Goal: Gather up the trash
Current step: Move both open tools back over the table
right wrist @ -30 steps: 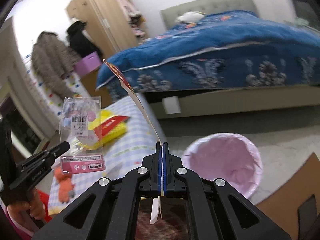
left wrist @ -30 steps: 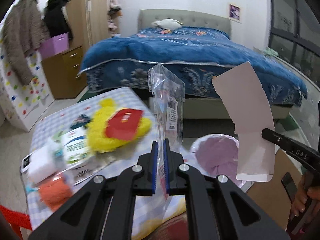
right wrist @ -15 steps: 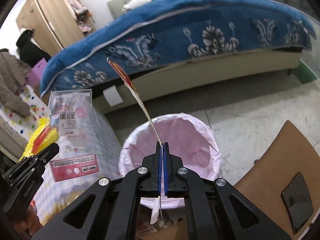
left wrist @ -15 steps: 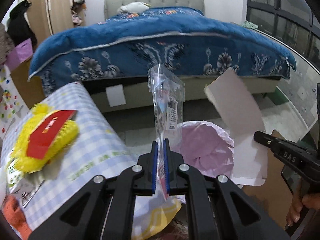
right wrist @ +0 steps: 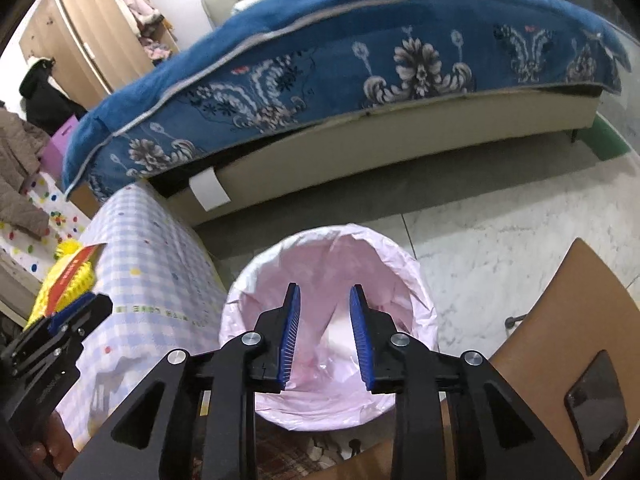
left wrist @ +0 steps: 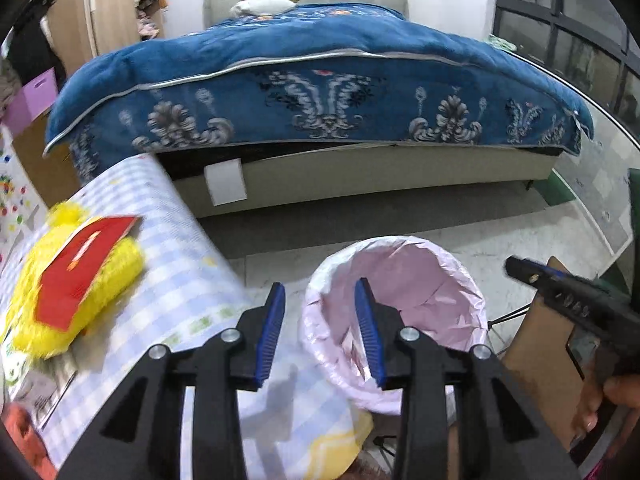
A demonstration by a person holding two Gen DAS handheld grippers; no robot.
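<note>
The pink-lined trash bin (right wrist: 328,320) stands on the floor beside the table (left wrist: 180,280), right under both tools. In the right wrist view the right hand-held gripper (right wrist: 322,300) hangs directly over the bin's mouth, its jaws opening with nothing between them; only the crumpled pink liner shows in the gap. In the left wrist view the left hand-held gripper (left wrist: 320,296) hovers at the bin's left rim (left wrist: 316,280), over the gap between table edge and bin; its jaws are opening too and are likewise empty. A pale scrap (left wrist: 424,284) lies inside the bin against the liner, though I cannot tell what it is. Half a second ago the left hand-held gripper was pressed onto a clear plastic packet with a barcode label, and the right one was pinching a thin card upright; both pieces are now gone from the jaws. On the table the yellow fluffy item (left wrist: 76,292) with a red card (left wrist: 84,256) on top lies well to the left of the bin. The blue-covered bed (left wrist: 320,92) fills the background.
</note>
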